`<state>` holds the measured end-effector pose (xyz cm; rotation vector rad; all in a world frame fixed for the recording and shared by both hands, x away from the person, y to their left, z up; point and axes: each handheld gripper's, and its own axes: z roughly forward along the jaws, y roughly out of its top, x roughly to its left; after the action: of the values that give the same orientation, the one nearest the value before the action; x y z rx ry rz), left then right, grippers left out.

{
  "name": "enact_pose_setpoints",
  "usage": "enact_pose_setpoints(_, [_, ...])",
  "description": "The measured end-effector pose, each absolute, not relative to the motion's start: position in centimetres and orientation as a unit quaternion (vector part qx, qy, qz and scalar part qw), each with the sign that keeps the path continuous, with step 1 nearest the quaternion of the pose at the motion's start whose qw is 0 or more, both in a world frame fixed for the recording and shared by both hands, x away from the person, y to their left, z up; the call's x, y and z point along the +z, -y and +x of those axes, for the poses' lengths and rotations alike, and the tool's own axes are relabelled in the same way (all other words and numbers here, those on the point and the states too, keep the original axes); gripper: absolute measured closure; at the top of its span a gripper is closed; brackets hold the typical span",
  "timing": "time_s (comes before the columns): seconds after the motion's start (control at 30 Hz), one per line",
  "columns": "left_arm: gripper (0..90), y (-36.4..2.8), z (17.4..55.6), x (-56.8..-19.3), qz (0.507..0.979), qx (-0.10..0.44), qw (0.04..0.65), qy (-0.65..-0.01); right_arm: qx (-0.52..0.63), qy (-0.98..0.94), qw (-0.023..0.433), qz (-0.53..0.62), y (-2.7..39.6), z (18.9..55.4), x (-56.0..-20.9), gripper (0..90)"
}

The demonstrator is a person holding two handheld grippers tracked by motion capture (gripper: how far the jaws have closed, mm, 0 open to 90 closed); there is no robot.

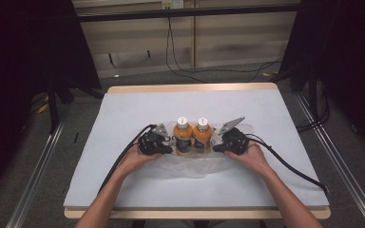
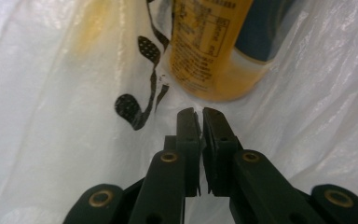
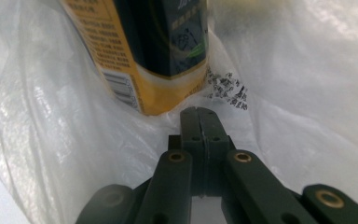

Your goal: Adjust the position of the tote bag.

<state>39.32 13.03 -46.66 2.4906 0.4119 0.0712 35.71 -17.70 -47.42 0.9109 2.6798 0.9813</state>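
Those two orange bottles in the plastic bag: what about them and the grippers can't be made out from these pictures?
- Bottles: lower halves hidden behind the white plastic bag in the high view; caps cut off by the top edge in both gripper views.
- Label print: too small and blurred to read in the left gripper view.
- Left gripper and right gripper: jaws look closed, but whether bag film is pinched between them cannot be told.
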Motion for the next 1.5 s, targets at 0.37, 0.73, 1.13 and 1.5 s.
enact_pose_setpoints(0.37, [83.0,-14.2,40.1,-46.6,0.938,0.037,0.299,-0.171,0.235,-0.927,0.119,0.267,18.1,35.0,-46.4,90.0])
enact_pose_setpoints(0.73, [88.6,-15.1,40.1,-45.7,0.935,0.055,0.303,-0.174,0.268,-0.916,0.107,0.277,19.1,35.5,-46.1,89.9])
enact_pose_setpoints(1.13, [88.3,-13.4,40.8,-45.8,0.945,0.066,0.282,-0.153,0.287,-0.912,0.124,0.266,18.1,37.1,-46.0,84.3])
enact_pose_setpoints(1.5, [87.5,-15.5,40.4,-45.8,0.96,0.107,0.211,-0.152,0.184,-0.937,0.169,0.244,18.1,36.9,-46.2,81.7])
